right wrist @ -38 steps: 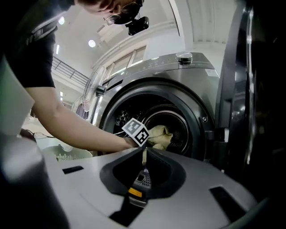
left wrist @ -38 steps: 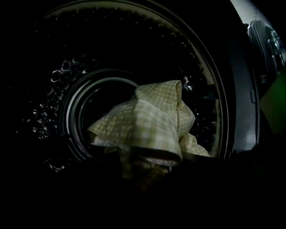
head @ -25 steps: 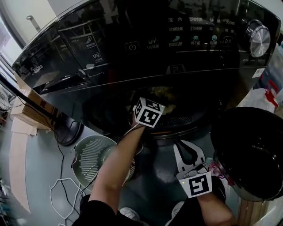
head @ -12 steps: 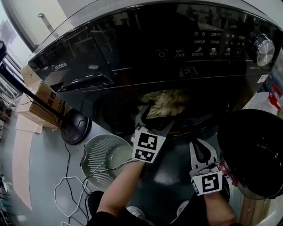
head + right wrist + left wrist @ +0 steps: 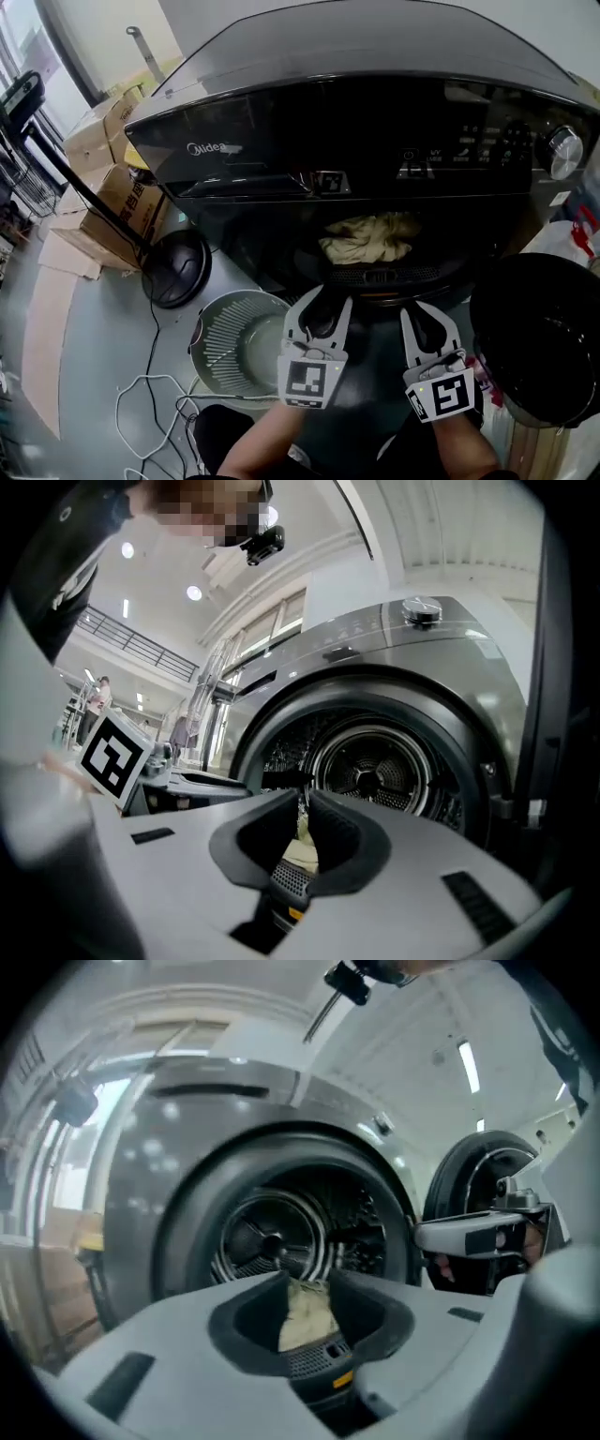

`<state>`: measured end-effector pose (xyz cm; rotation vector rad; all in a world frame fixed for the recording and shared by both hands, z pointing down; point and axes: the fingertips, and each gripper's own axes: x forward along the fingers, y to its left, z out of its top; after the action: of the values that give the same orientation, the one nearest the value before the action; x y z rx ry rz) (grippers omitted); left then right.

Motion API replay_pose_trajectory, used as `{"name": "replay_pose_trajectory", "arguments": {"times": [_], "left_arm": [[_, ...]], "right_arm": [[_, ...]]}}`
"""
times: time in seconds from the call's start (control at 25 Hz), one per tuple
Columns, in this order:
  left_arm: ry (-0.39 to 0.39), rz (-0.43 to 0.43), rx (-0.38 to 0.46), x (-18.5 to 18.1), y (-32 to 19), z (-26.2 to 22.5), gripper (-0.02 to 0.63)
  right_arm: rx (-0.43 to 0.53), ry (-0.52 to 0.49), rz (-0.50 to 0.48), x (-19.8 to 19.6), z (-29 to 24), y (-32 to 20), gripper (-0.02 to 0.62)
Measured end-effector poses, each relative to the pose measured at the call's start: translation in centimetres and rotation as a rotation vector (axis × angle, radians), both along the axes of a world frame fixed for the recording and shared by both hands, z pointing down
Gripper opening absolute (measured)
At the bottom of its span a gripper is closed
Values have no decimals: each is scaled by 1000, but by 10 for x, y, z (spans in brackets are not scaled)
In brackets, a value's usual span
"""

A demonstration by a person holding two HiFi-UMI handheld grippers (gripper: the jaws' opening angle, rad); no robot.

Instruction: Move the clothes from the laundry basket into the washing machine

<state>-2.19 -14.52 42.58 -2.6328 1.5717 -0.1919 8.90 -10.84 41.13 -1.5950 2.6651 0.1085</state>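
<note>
Load: crumpled cream clothes (image 5: 367,238), heaped at the drum mouth of the black front-loading washing machine (image 5: 356,122). Round pale-green slatted laundry basket (image 5: 234,337) looks emptied. Left tongs (image 5: 323,298) have just been closing to a slim gap, nothing between. Right tongs (image 5: 422,314) are together, empty. Advice: nudge the heap deeper.

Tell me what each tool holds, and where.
Nothing. The left tool has just been closing its jaws on nothing; the right tool is empty too. The cloth sits in the drum.

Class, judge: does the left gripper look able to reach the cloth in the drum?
Probably yes: the door stands open and nothing lies between the left gripper and the cloth. Its jaws have just been closing, empty.
</note>
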Motion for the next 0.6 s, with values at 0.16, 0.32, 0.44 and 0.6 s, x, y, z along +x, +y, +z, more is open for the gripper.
{"name": "replay_pose_trajectory", "arguments": {"times": [0.16, 0.32, 0.44, 0.6], "left_arm": [[68, -70, 2, -35, 11, -36, 6], [83, -63, -7, -51, 26, -114, 6], [100, -57, -64, -52, 48, -180, 6], [119, -62, -148, -52, 74, -269, 6]], "right_arm": [[-7, 4, -13, -15, -43, 2, 26], [-6, 46, -3, -30, -131, 0, 14], [-50, 70, 7, -35, -193, 10, 11], [-98, 59, 4, -36, -287, 32, 6]]}}
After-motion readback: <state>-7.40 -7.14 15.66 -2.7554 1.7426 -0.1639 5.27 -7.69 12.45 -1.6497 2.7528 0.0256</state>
